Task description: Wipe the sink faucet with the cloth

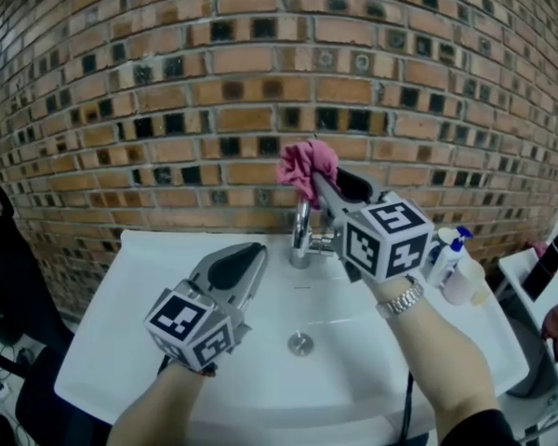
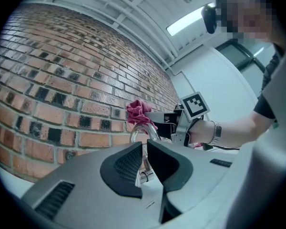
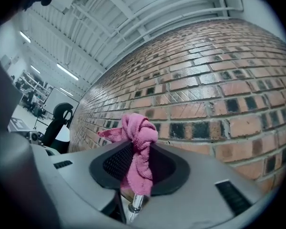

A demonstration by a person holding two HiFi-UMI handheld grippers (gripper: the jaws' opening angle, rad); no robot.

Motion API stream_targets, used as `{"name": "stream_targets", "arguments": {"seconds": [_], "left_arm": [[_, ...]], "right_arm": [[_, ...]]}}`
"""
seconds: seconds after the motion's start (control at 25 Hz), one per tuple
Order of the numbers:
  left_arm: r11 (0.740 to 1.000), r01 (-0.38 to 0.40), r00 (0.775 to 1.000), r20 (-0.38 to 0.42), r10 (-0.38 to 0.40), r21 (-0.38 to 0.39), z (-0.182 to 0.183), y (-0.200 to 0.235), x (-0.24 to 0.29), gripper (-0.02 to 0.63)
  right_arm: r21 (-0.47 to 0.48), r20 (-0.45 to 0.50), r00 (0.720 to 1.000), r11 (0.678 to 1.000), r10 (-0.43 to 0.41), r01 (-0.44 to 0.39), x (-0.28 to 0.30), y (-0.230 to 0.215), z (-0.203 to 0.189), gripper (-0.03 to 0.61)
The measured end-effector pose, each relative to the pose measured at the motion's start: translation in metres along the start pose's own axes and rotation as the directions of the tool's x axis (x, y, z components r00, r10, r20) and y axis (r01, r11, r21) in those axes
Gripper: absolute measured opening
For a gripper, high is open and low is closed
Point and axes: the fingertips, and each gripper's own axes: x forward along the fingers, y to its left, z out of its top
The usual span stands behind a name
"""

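The chrome faucet (image 1: 300,238) stands at the back of the white sink (image 1: 121,328). My right gripper (image 1: 318,182) is shut on a bunched pink cloth (image 1: 306,166), which it holds just above the top of the faucet's arch. The right gripper view shows the cloth (image 3: 136,142) pinched between the pads, with a chrome part of the faucet (image 3: 135,204) right below it. My left gripper (image 1: 259,250) hovers over the basin, left of the faucet, jaws shut with nothing between them. In the left gripper view the faucet (image 2: 141,130) and the cloth (image 2: 137,111) lie straight ahead.
A brick wall (image 1: 167,110) rises directly behind the sink. A pump bottle with a blue top (image 1: 450,253) and a white bottle (image 1: 465,283) stand on the sink's right rim. The drain (image 1: 300,344) is in the basin's middle. A black chair (image 1: 5,268) stands at the left.
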Motion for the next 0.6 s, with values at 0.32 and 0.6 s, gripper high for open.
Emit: {"name": "stream_targets", "arguments": {"seconds": [0.32,0.6], "left_arm": [[1.0,-0.012,1.0,-0.013,0.012,-0.01,-0.004,0.005,-0.001,0.037],[1.0,-0.019,1.0,-0.022,0.019,-0.008,-0.007,0.005,-0.001,0.037]], "right_arm": [[0.073,-0.011,0.999,0.997,-0.038,0.038,0.005,-0.016,-0.01,0.101],[0.113,-0.047,0.995,0.99,-0.084,0.089,0.008,-0.03,-0.029,0.098]]}}
